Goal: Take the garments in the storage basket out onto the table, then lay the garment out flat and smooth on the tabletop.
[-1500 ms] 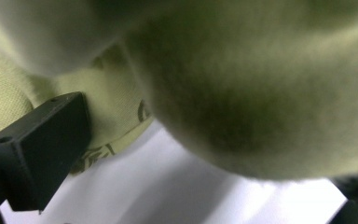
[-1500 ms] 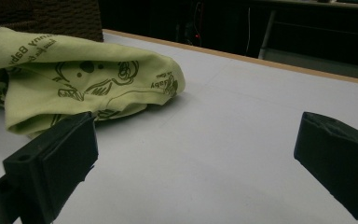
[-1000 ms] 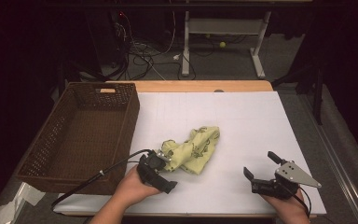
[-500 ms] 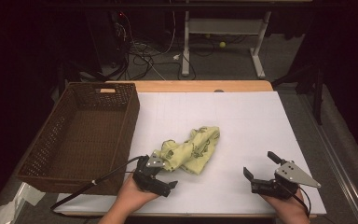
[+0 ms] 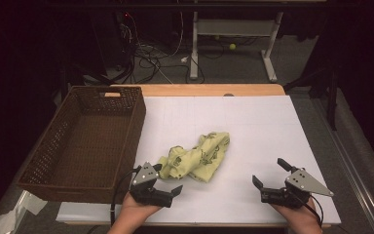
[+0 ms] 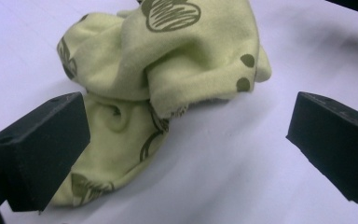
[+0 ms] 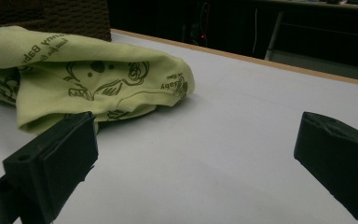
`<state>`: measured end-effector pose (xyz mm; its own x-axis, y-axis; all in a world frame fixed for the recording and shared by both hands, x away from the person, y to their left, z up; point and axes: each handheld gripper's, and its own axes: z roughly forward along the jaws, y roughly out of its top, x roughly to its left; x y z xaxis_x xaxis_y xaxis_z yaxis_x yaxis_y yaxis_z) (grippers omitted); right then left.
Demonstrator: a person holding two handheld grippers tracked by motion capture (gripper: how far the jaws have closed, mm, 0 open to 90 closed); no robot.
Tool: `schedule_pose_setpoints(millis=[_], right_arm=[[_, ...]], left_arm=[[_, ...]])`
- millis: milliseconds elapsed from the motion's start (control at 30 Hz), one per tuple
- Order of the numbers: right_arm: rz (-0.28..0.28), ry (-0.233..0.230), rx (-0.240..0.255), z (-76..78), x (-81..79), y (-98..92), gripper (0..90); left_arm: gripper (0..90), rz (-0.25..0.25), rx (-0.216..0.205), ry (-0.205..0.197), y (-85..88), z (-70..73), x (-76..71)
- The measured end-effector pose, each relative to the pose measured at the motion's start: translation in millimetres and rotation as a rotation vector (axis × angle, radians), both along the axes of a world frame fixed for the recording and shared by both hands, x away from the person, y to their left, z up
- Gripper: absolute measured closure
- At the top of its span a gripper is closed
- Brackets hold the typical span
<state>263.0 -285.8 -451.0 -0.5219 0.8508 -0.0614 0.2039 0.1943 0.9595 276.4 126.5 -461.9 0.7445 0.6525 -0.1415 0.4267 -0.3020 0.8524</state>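
I am looking down on a white-topped desk (image 5: 253, 117) with a wooden far edge, set in a dark room where cables lie on the grey floor beyond it. A brown woven wicker basket (image 5: 58, 161) sits on the desk's left side. The crumpled pale-green cloth with dark printed drawings (image 5: 197, 158) lies near the middle, just right of the basket. Compared with a second ago, my left claw (image 5: 168, 179) has backed off the cloth's near-left end — jaws now spread apart, nothing between them. My right claw (image 5: 269, 174) has not moved — low at the near right, jaws wide apart, well clear of the cloth.
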Motion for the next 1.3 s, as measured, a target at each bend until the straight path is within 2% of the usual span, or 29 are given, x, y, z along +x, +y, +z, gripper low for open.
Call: schedule_pose_setpoints(millis=[100,167,233,300,333,367,467,567,633,667,800,900,967,1033,1133,1233,1300], right_arm=[[0.011,-0.002,-0.003,-0.8,1.7,4.1,0.3],[0.015,0.006,0.010,-1.7,3.6,7.1,0.6],[0.019,0.006,0.021,-3.0,5.4,11.6,0.5],[0.021,0.012,0.014,-3.4,7.2,18.2,0.5],[0.022,0.013,0.016,-3.2,8.1,20.6,0.5],[0.027,0.013,0.018,-2.7,9.5,24.1,0.7],[0.037,0.038,0.001,2.5,12.5,38.5,0.9],[0.078,0.029,-0.003,8.8,16.6,55.4,0.9],[0.115,0.025,-0.019,13.6,19.9,67.2,1.0],[0.142,0.017,-0.018,15.6,22.0,73.0,1.1],[0.189,0.023,-0.023,17.0,24.2,92.7,3.7],[0.232,0.039,-0.078,9.1,17.2,99.5,12.0],[0.257,0.047,-0.098,4.1,12.6,99.7,18.4],[0.266,0.066,-0.108,2.2,11.2,99.6,23.0],[0.283,0.062,-0.068,7.5,11.0,96.6,28.9],[0.278,0.052,-0.053,12.0,9.3,95.8,32.8],[0.279,0.061,-0.054,11.3,9.7,96.3,33.6]], left_arm=[[0.0,0.010,-0.038,-0.006,-3.8,0.8,5.1],[0.0,0.041,-0.045,-0.020,-7.9,7.2,13.2],[0.0,0.046,-0.029,-0.013,-12.4,17.0,22.1],[0.9,0.050,-0.050,-0.013,-15.9,20.4,26.8],[4.4,0.054,-0.061,-0.012,-16.6,19.3,26.9],[10.9,0.053,-0.059,-0.017,-16.6,17.1,25.2],[39.1,0.035,-0.034,-0.037,-12.6,11.8,17.8],[61.8,0.041,-0.066,-0.001,-7.4,8.3,15.2],[70.9,0.033,-0.107,0.021,-5.2,8.7,15.8],[72.5,0.042,-0.119,0.019,-5.3,9.3,15.2],[73.9,0.018,-0.141,-0.010,-10.4,12.6,10.6],[73.9,-0.027,-0.148,-0.025,-19.7,16.9,5.1],[73.8,-0.066,-0.145,-0.037,-28.7,18.1,-0.4],[73.6,-0.104,-0.125,-0.040,-37.8,18.2,-6.2],[73.4,-0.155,-0.094,-0.043,-47.0,15.3,-13.6],[72.8,-0.193,-0.066,-0.020,-53.6,9.0,-18.4],[72.7,-0.221,-0.044,-0.004,-59.3,3.5,-20.9]])
